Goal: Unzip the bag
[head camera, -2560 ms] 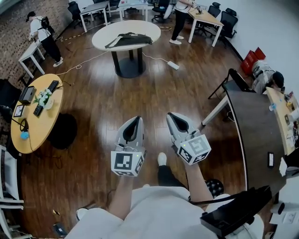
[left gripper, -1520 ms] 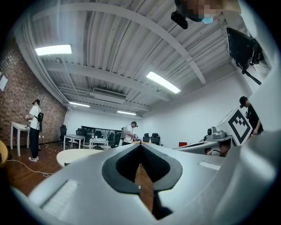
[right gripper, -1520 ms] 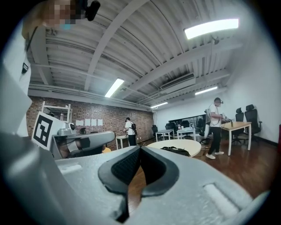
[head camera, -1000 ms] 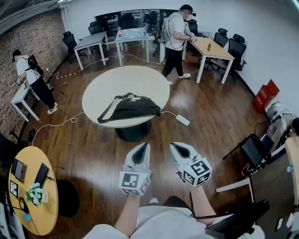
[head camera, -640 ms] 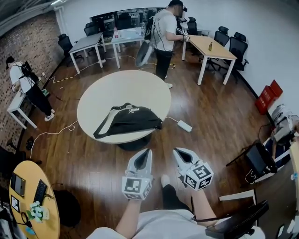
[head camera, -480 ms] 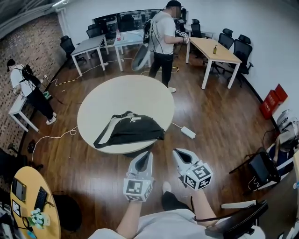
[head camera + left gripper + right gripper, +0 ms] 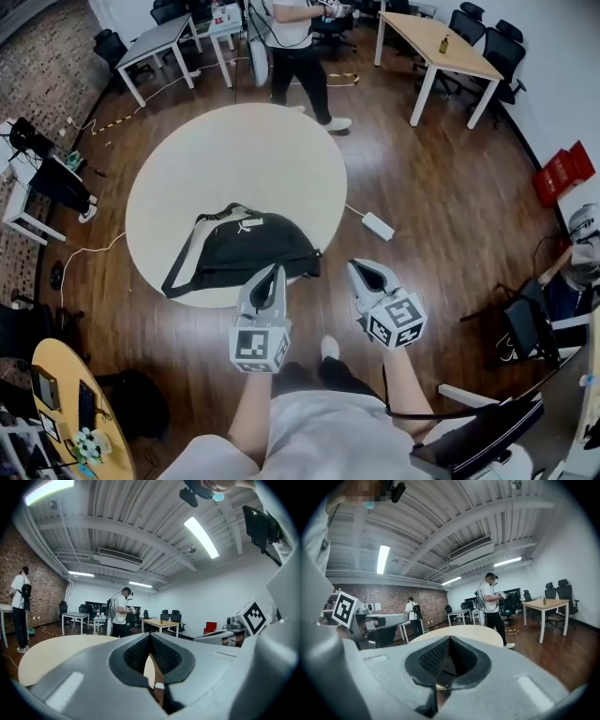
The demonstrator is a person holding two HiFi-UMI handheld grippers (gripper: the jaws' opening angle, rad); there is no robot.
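Note:
A black bag [image 7: 247, 247] with a long strap lies on the near part of a round cream table [image 7: 234, 159] in the head view. My left gripper [image 7: 274, 271] is shut and empty, its tip just over the bag's near edge. To its right, off the table's edge and above the floor, my right gripper [image 7: 358, 268] is shut and empty too. In the left gripper view the closed jaws [image 7: 150, 637] point level over the tabletop [image 7: 61, 646]. The right gripper view shows closed jaws [image 7: 450, 641] with the table [image 7: 464, 632] beyond. The bag's zipper is not discernible.
A person [image 7: 295, 37] stands just beyond the table's far side. A white power strip [image 7: 378, 225] and cable lie on the wood floor right of the table. Desks and chairs [image 7: 441, 42] stand at the back, a small yellow table [image 7: 66, 403] at the lower left.
The view has closed in on the round table: the bag now lies right in front of both grippers. Both grippers stay shut and side by side.

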